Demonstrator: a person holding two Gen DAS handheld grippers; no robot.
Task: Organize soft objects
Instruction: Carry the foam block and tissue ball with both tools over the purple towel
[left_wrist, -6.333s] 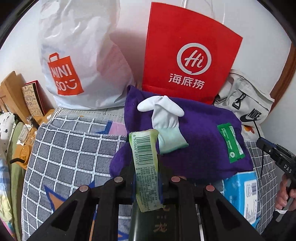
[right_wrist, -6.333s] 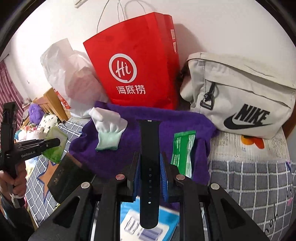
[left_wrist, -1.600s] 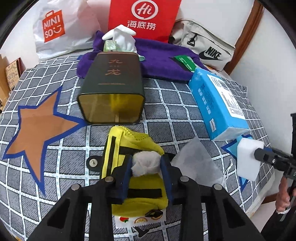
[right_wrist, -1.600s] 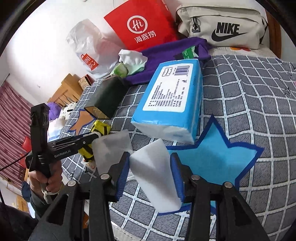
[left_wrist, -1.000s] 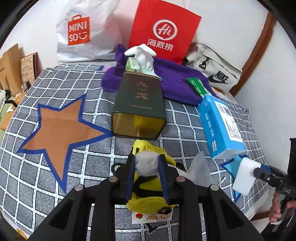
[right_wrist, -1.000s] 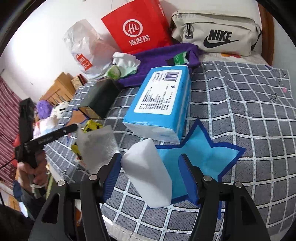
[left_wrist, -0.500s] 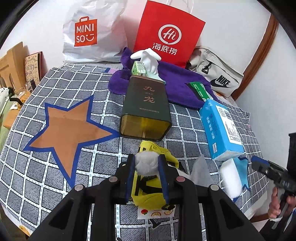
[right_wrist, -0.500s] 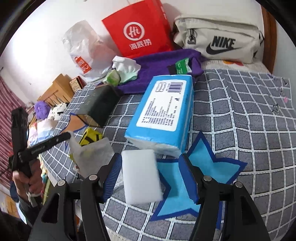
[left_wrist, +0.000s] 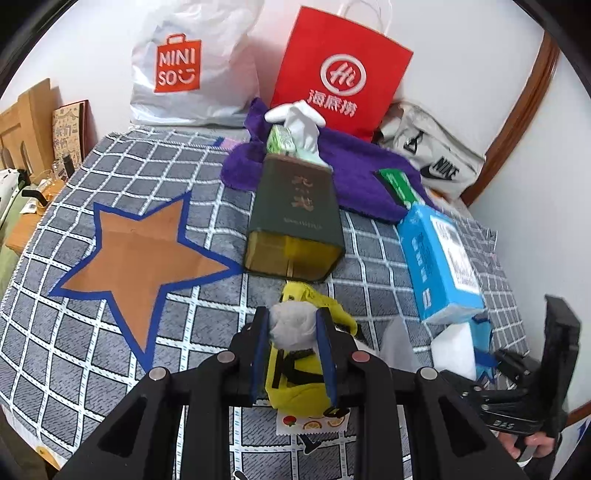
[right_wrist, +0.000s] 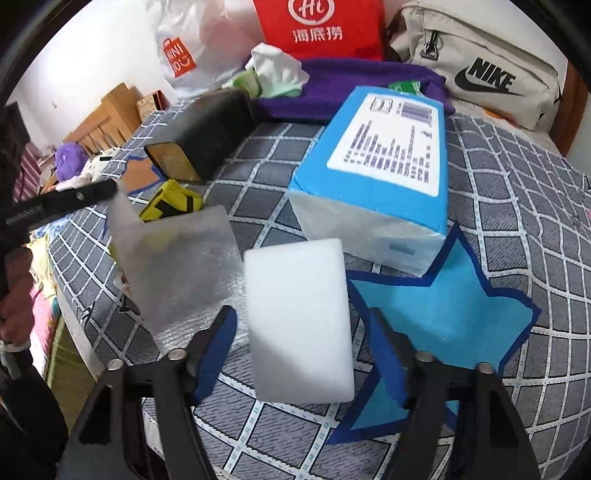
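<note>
The white sponge (right_wrist: 297, 321) now lies released on the bed, right tongs (right_wrist: 301, 350) closing around it.

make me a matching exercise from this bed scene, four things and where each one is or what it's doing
Things:
1. white wad
2. white sponge block
3. dark green box
4. white glove

Places:
a. lying on the purple towel
b. between the closing right gripper jaws
c. clamped in the left gripper
d. lying beside the orange star

Pairs: 1-c, 2-b, 3-d, 4-a
</note>
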